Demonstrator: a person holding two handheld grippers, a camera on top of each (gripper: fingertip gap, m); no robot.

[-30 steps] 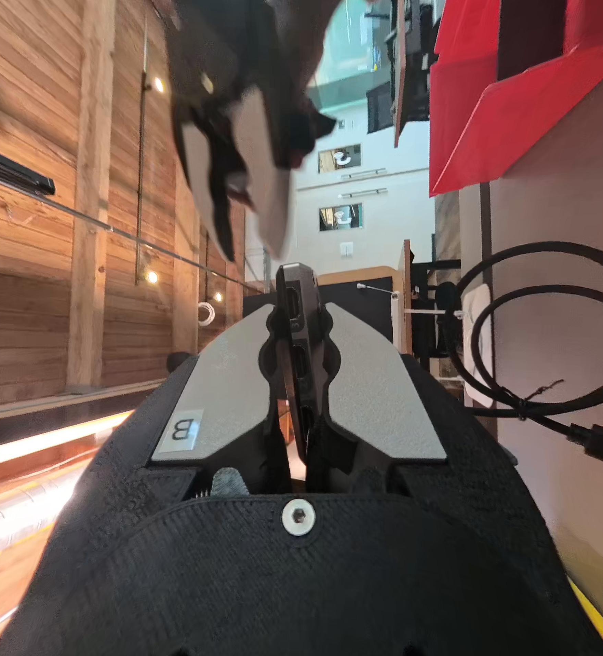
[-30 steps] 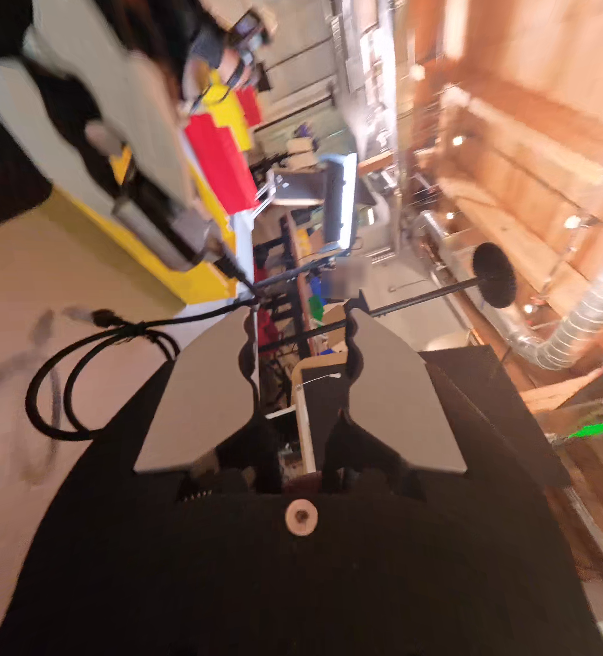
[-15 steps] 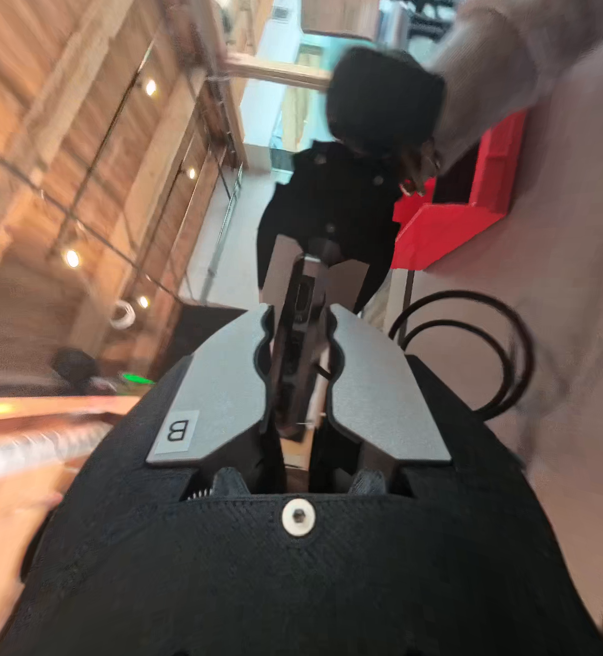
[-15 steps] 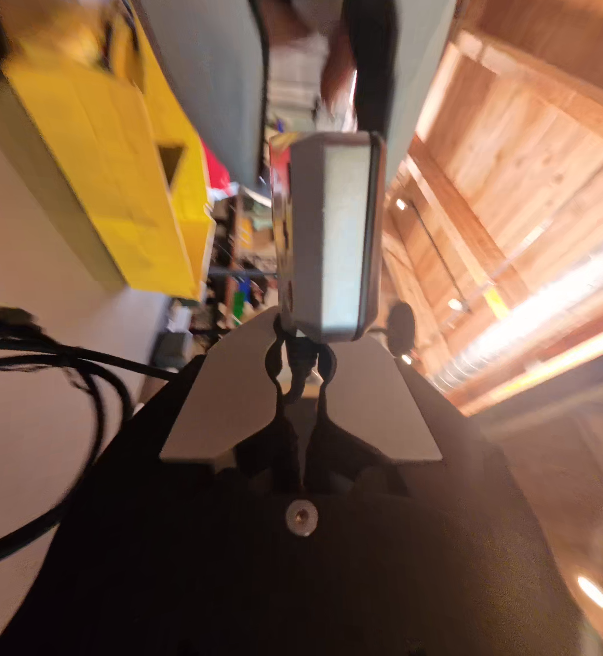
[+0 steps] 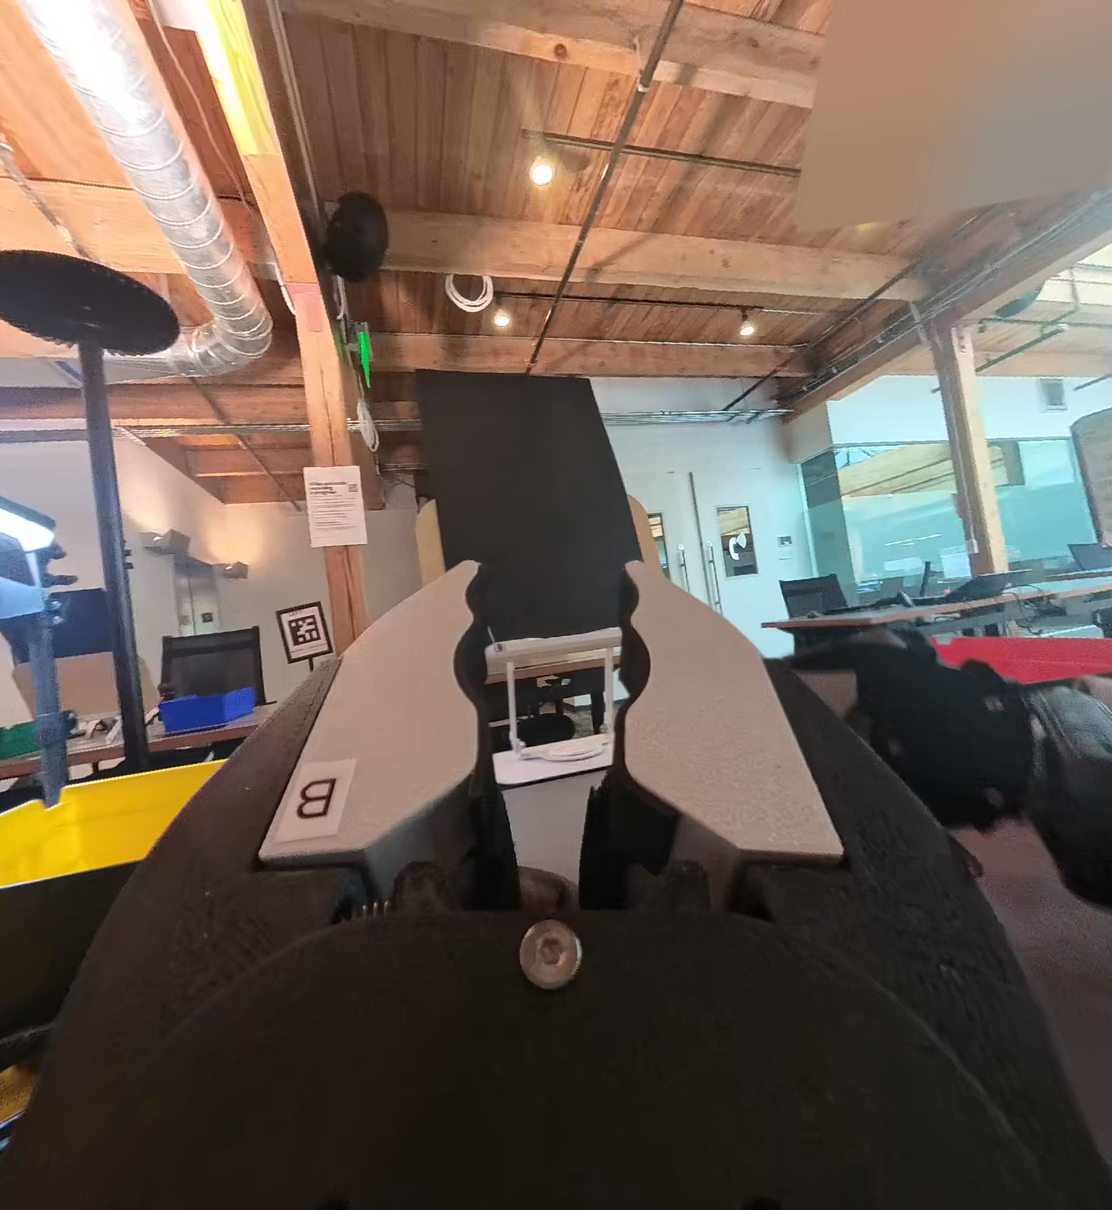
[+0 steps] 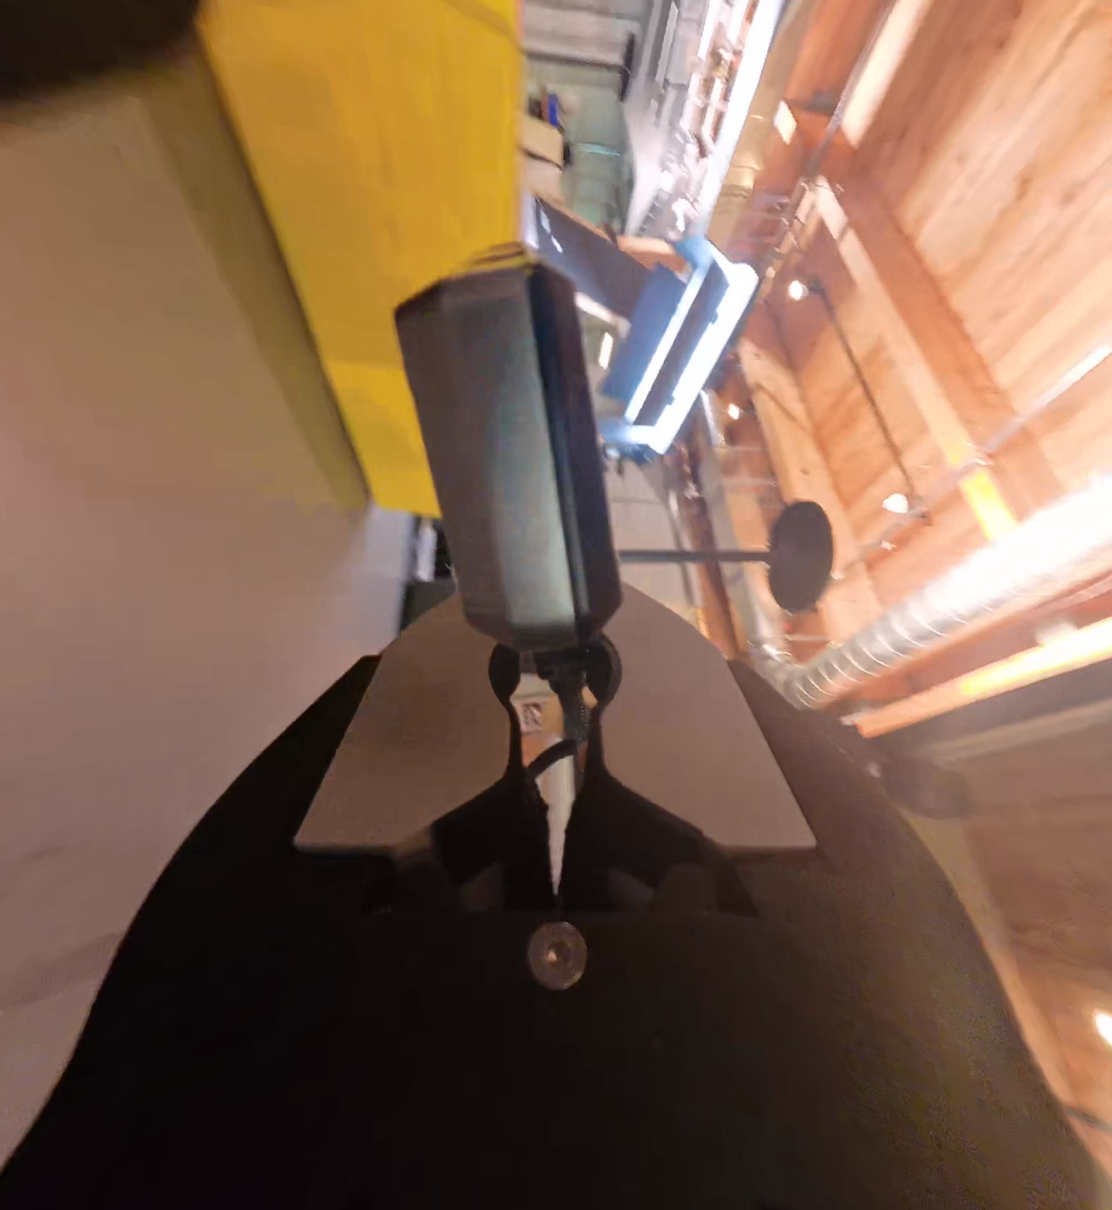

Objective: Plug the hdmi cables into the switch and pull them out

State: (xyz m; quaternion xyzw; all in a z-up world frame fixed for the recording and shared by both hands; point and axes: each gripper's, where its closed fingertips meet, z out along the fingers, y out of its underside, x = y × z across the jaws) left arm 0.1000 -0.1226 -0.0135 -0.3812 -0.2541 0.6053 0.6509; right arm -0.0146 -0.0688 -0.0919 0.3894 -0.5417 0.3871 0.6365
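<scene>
In the right wrist view my right gripper [image 6: 553, 655] is shut on the cable end of the dark grey HDMI switch [image 6: 514, 445]. The switch box stands out beyond the fingertips. Its black cable [image 6: 573, 714] runs back between the fingers. The view is rolled sideways and blurred. In the left wrist view my left gripper [image 5: 550, 583] is open and empty, and points level across the room. The switch does not show in that view. No loose HDMI cable shows in either view.
A yellow bin [image 6: 370, 229] stands on the beige table [image 6: 114, 458]; it also shows low at the left in the left wrist view [image 5: 82, 825]. A red bin [image 5: 1051, 658] and a black-gloved hand [image 5: 933, 727] are at the right. A white stand [image 5: 553, 746] is ahead.
My left gripper held the switch, then opened, let it go and swung level. My right gripper was open a second ago, then closed on the switch's cable end and now carries it alone.
</scene>
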